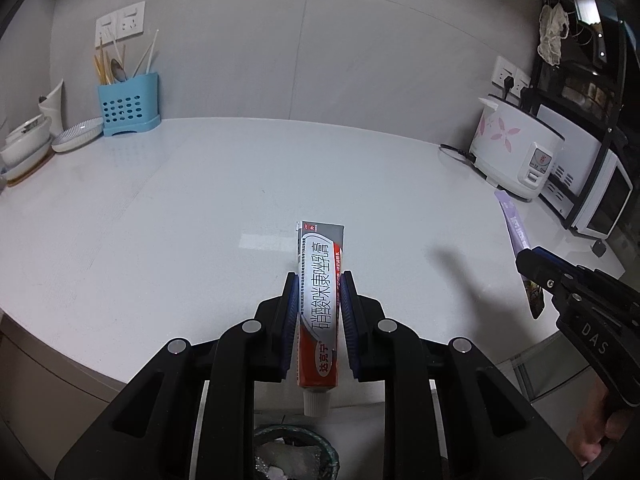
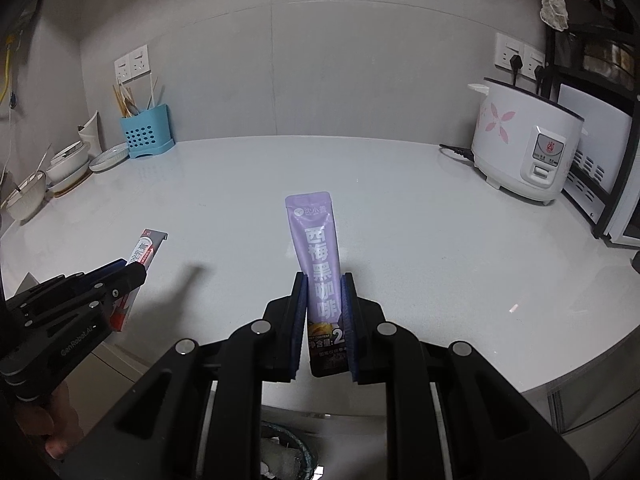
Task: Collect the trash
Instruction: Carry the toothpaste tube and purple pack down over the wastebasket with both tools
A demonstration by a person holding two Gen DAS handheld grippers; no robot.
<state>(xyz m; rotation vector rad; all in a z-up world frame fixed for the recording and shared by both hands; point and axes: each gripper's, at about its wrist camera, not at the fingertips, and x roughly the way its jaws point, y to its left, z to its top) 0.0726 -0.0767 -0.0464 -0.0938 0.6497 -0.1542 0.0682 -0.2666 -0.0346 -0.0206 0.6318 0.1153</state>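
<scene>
My left gripper (image 1: 319, 278) is shut on a red, white and grey ointment tube (image 1: 320, 300), cap end toward the camera, held above the counter's front edge. It also shows in the right wrist view (image 2: 138, 268). My right gripper (image 2: 323, 278) is shut on a purple coffee sachet (image 2: 316, 248), held upright over the counter edge; the sachet also shows in the left wrist view (image 1: 516, 236). A dark bin (image 1: 296, 454) with pale trash in it sits below both grippers, and its rim shows in the right wrist view (image 2: 286, 446).
A white counter (image 1: 180, 208) carries a blue utensil holder (image 1: 129, 105), bowls and plates (image 1: 48, 140) at the back left, a white rice cooker (image 1: 516, 148) with its cord and a black rack with an oven (image 1: 600, 200) at the right.
</scene>
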